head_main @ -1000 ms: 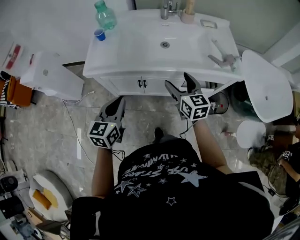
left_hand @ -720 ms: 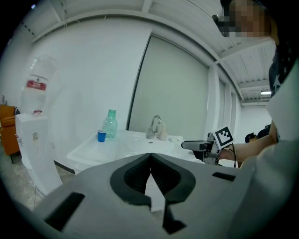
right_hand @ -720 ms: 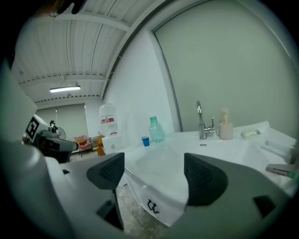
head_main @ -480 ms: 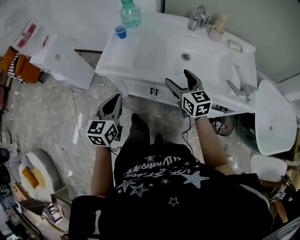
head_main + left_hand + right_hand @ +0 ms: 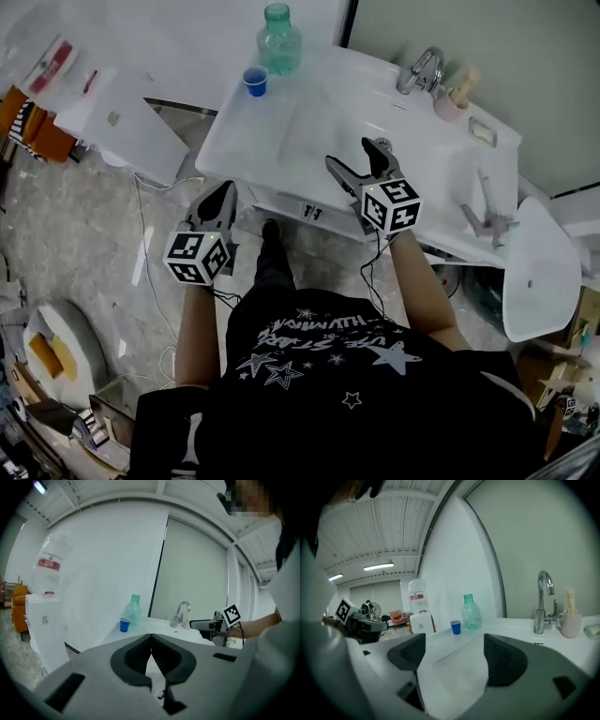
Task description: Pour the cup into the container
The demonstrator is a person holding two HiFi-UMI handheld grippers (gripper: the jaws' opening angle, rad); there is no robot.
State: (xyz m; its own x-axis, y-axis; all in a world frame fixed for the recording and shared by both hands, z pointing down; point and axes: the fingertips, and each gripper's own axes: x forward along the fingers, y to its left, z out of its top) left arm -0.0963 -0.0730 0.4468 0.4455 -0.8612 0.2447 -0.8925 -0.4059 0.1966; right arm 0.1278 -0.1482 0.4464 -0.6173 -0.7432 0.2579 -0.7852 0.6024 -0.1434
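A small blue cup (image 5: 254, 81) stands at the far left corner of the white sink counter (image 5: 281, 141), beside a green plastic bottle (image 5: 280, 39) without a cap. Both show small in the left gripper view, the cup (image 5: 124, 625) and bottle (image 5: 133, 611), and in the right gripper view, the cup (image 5: 455, 627) and bottle (image 5: 472, 612). My left gripper (image 5: 217, 199) is shut and empty, held below the counter's front left edge. My right gripper (image 5: 354, 156) is open and empty over the counter's front, well short of the cup.
A faucet (image 5: 422, 70), a pink mug (image 5: 453, 98) and a soap dish (image 5: 485, 131) sit at the counter's back right. A white water dispenser (image 5: 122, 122) stands left of the sink. A white round seat (image 5: 534, 272) is at the right.
The person has stepped closer to the sink. Both grippers came forward with them, and the right one now reaches over the counter's front edge. Jaw states are unchanged.
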